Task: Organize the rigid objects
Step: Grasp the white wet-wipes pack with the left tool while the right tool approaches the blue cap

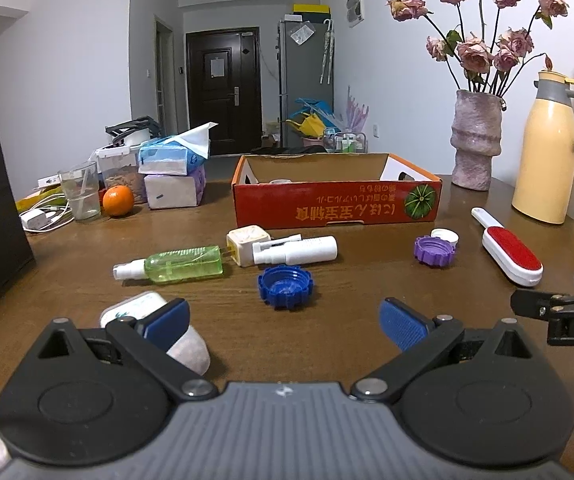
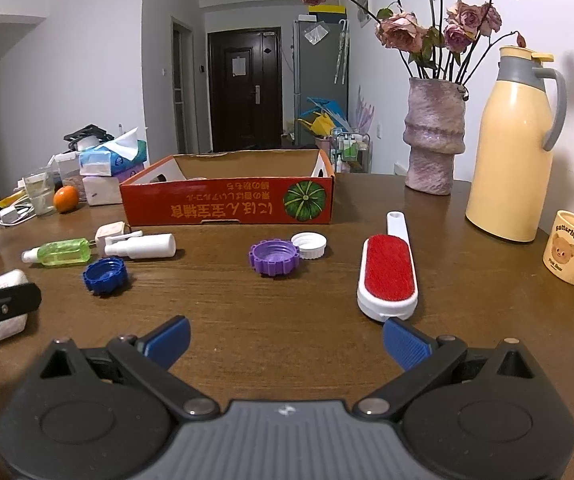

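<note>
An open red cardboard box (image 1: 335, 204) (image 2: 227, 204) stands at the back of the brown table. In front of it lie a green spray bottle (image 1: 179, 266) (image 2: 63, 253), a white cube charger (image 1: 247, 245), a white spray bottle (image 1: 299, 250) (image 2: 143, 246), a blue cap (image 1: 286, 286) (image 2: 104, 275), a purple cap (image 1: 434, 251) (image 2: 274, 258), a white cap (image 1: 445, 236) (image 2: 309, 245) and a red lint brush (image 1: 509, 254) (image 2: 387, 274). A white case (image 1: 191, 344) (image 2: 7, 300) lies partly under my left gripper's left finger. My left gripper (image 1: 285, 322) is open, just short of the blue cap. My right gripper (image 2: 287, 340) is open, its right finger near the brush's end.
A vase of dried roses (image 1: 475, 140) (image 2: 435, 136), a yellow thermos (image 1: 547, 152) (image 2: 511, 152) and a bear mug (image 2: 573, 248) stand on the right. An orange (image 1: 118, 200), a glass (image 1: 81, 190), tissue packs (image 1: 173, 178) and cables crowd the back left.
</note>
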`<state>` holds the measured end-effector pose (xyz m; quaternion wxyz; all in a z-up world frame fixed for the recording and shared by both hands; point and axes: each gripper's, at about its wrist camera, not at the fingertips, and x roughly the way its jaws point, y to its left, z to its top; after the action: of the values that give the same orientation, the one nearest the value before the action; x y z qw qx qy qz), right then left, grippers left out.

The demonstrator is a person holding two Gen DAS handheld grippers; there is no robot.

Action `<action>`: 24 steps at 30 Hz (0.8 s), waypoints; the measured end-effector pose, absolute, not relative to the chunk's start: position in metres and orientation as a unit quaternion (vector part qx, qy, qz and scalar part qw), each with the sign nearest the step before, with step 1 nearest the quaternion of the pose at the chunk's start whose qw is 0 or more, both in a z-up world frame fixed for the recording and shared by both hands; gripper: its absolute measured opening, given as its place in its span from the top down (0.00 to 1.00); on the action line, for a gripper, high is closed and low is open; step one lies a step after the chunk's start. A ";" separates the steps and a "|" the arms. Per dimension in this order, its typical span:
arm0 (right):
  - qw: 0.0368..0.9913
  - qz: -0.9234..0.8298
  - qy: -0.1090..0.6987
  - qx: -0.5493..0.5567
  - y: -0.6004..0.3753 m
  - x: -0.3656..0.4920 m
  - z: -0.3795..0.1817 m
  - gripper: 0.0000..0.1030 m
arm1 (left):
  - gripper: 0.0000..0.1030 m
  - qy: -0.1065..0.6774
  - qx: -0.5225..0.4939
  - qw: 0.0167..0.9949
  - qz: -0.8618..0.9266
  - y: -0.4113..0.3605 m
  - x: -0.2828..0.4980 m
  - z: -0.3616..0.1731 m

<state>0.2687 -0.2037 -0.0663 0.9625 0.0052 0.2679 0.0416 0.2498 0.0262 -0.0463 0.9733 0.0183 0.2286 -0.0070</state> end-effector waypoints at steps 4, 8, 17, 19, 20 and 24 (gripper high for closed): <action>0.963 0.042 0.267 0.006 -0.204 0.262 -0.066 0.00 | 0.00 0.227 0.021 0.974 0.000 0.031 0.243 -0.047; 0.963 0.041 0.268 0.006 -0.203 0.260 -0.066 0.00 | 0.00 0.226 0.022 0.974 0.010 0.041 0.241 -0.047; 0.962 0.025 0.272 0.003 -0.204 0.265 -0.070 0.00 | 0.00 0.233 0.044 0.971 0.032 0.079 0.246 -0.055; 0.961 0.017 0.275 0.004 -0.208 0.267 -0.071 0.00 | 0.00 0.236 0.047 0.970 0.032 0.087 0.249 -0.056; 0.961 0.014 0.276 0.005 -0.209 0.268 -0.072 0.00 | 0.00 0.237 0.048 0.970 0.034 0.092 0.251 -0.057; 0.960 0.006 0.278 0.005 -0.214 0.271 -0.074 0.00 | 0.00 0.243 0.057 0.968 0.027 0.104 0.258 -0.061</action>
<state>0.2715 -0.2138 -0.0737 0.9605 0.0045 0.2782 0.0055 0.2578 0.1044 -0.0605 0.9680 0.0568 0.2429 0.0273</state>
